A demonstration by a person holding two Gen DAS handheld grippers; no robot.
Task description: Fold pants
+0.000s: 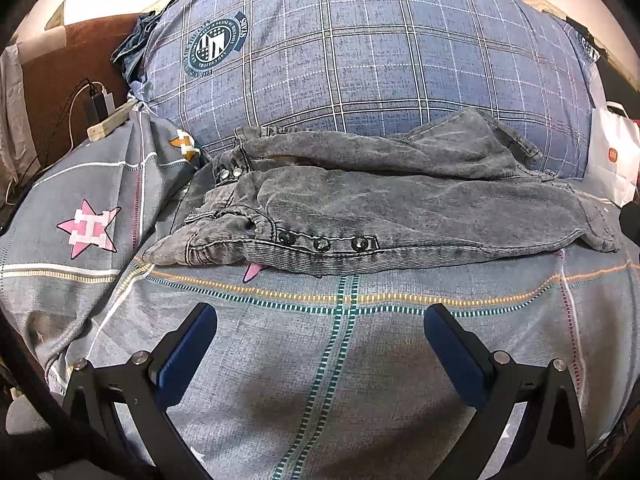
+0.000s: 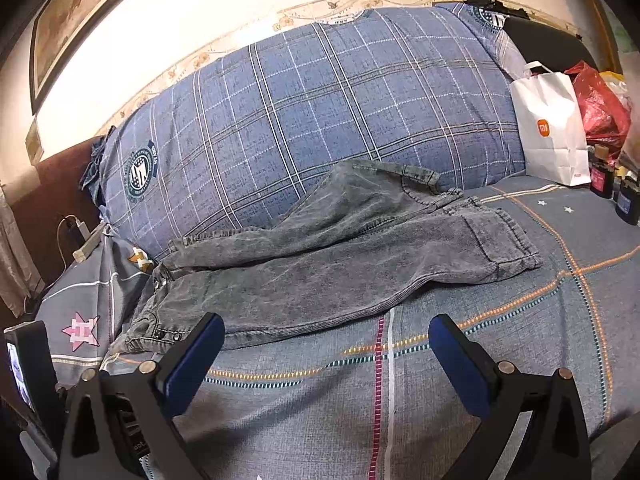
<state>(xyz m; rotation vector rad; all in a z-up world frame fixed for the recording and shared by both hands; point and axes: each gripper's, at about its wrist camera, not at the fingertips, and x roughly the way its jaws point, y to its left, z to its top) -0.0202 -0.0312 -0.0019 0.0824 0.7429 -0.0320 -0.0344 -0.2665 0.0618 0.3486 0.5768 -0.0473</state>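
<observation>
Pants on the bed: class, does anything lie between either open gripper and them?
Nothing visible. Only bare bedsheet separates the left gripper and the right gripper from the pants.

Both tongs, left (image 1: 320, 316) and right (image 2: 326, 326), have black angular arms, blue pads (image 1: 188, 356) (rubbery-looking) and silver screws (image 2: 506, 367).

plaid bed (image 2: 480, 360), cream wall (image 2: 200, 20); framed picture (image 2: 68, 20)
</observation>
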